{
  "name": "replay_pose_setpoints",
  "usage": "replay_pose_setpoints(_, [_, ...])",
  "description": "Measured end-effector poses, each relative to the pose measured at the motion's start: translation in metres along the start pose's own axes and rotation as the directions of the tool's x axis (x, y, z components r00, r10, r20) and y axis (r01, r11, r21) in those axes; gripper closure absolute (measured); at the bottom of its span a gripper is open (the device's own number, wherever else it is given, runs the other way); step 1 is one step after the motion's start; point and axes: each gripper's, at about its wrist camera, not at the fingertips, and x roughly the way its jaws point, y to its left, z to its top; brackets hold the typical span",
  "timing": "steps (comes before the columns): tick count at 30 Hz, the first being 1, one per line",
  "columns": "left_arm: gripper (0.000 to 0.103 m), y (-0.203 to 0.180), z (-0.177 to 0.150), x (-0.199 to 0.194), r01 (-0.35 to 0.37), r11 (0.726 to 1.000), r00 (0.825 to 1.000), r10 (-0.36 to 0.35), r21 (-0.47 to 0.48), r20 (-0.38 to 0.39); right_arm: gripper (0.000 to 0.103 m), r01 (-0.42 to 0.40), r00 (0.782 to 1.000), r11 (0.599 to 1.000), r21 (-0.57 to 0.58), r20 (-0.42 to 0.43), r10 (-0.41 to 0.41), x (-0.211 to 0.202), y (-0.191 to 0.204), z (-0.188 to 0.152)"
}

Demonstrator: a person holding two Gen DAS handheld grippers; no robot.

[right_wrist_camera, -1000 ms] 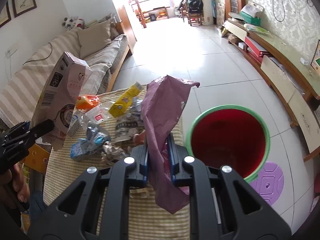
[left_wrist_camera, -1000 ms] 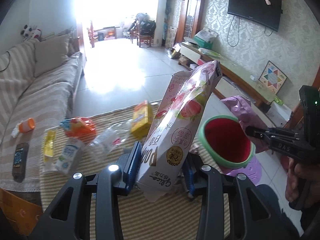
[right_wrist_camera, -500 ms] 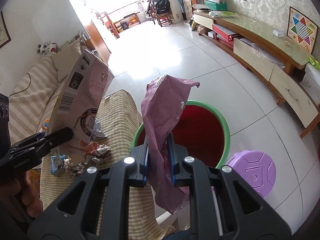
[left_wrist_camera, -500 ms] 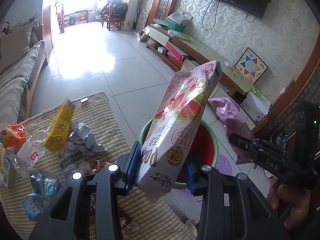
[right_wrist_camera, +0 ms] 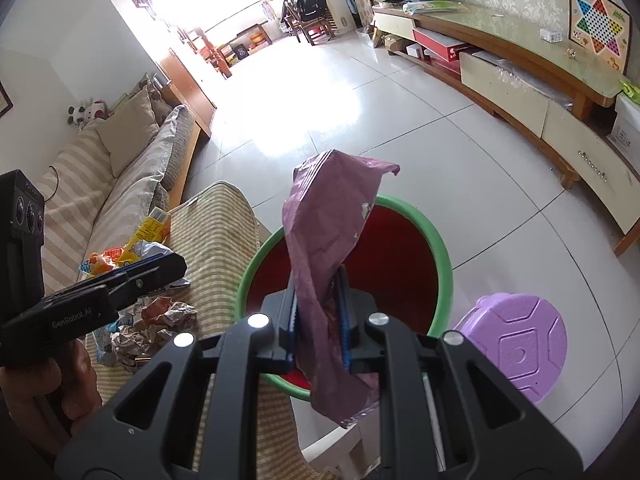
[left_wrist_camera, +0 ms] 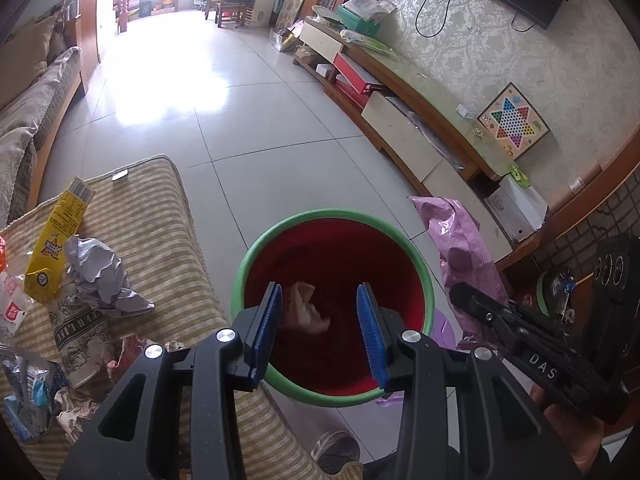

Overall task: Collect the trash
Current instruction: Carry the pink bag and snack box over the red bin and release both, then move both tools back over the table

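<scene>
My bin (left_wrist_camera: 427, 280) is smooth glossy plastic. The purple bag (right_wrist_camera: 324, 240) looks like crinkled film. The table cover (left_wrist_camera: 160, 220) is matt woven cloth; the floor (left_wrist_camera: 248, 120) is glossy tile.

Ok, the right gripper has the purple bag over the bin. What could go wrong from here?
1. The purple bag clamped in the right gripper is long. Its lower end hangs by the near rim of the red bin, so on release it may drape over the rim or slip down beside the striped table.
2. The left gripper, empty, hovers over the same bin, so the two grippers could bump.
</scene>
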Motion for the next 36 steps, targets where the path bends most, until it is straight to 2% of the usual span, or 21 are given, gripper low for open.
replay_pose_setpoints(5, [0.064,-0.003,0.002,-0.003,-0.004,1.0,1.0,0.004,0.016,0.014,0.084,-0.002,1.0,1.0,0.006,-0.013,0.002,0.01,-0.005,-0.001])
replay_pose_setpoints(7, [0.051,-0.002,0.003,-0.007,-0.015,1.0,1.0,0.015,0.021,0.026,0.083,-0.001,1.0,1.0,0.008,-0.016,0.002,0.012,-0.005,-0.002])
replay_pose_setpoints(8, [0.047,-0.001,0.002,-0.011,-0.022,1.0,0.999,0.021,0.02,0.037,0.077,-0.002,1.0,1.0,0.01,-0.017,0.002,0.013,-0.006,-0.002])
replay_pose_setpoints(10, [0.026,0.001,0.003,-0.018,-0.042,0.999,0.997,0.041,0.023,0.059,0.059,0.005,1.0,1.0,0.007,-0.014,-0.005,0.013,-0.001,-0.003])
replay_pose_setpoints(11, [0.022,0.001,0.003,-0.022,-0.055,0.998,0.996,0.053,0.025,0.069,0.04,0.015,1.0,1.0,0.005,-0.008,-0.015,0.012,-0.001,-0.003])
replay_pose_setpoints(12, [0.02,0.002,0.003,-0.026,-0.059,0.998,0.995,0.056,0.031,0.079,0.026,0.027,1.0,1.0,0.002,0.004,-0.027,0.01,0.001,-0.004])
replay_pose_setpoints(14, [0.017,0.003,0.003,-0.034,-0.074,0.996,0.993,0.069,0.049,0.095,0.015,0.046,0.999,0.999,-0.01,0.025,-0.046,0.006,0.006,-0.004])
replay_pose_setpoints(16, [0.01,0.006,0.003,-0.042,-0.093,0.994,0.99,0.086,0.054,0.111,0.005,0.072,0.997,0.997,-0.019,0.035,-0.071,0.002,0.011,-0.003])
replay_pose_setpoints(23, [0.008,0.014,-0.003,-0.076,-0.152,0.987,0.973,0.14,0.049,0.183,0.004,0.15,0.987,0.987,-0.054,0.063,-0.146,-0.012,0.033,0.0])
replay_pose_setpoints(26, [0.008,0.015,-0.01,-0.095,-0.198,0.978,0.958,0.178,0.065,0.225,0.004,0.182,0.98,0.98,-0.074,0.092,-0.175,-0.024,0.045,-0.003])
replay_pose_setpoints(32, [0.008,0.029,-0.03,-0.134,-0.247,0.967,0.941,0.224,0.065,0.253,0.004,0.192,0.977,0.973,-0.13,0.12,-0.176,-0.045,0.081,-0.015])
replay_pose_setpoints(36, [0.008,0.05,-0.047,-0.158,-0.251,0.967,0.941,0.234,0.042,0.244,0.004,0.192,0.978,0.966,-0.172,0.116,-0.173,-0.053,0.103,-0.026])
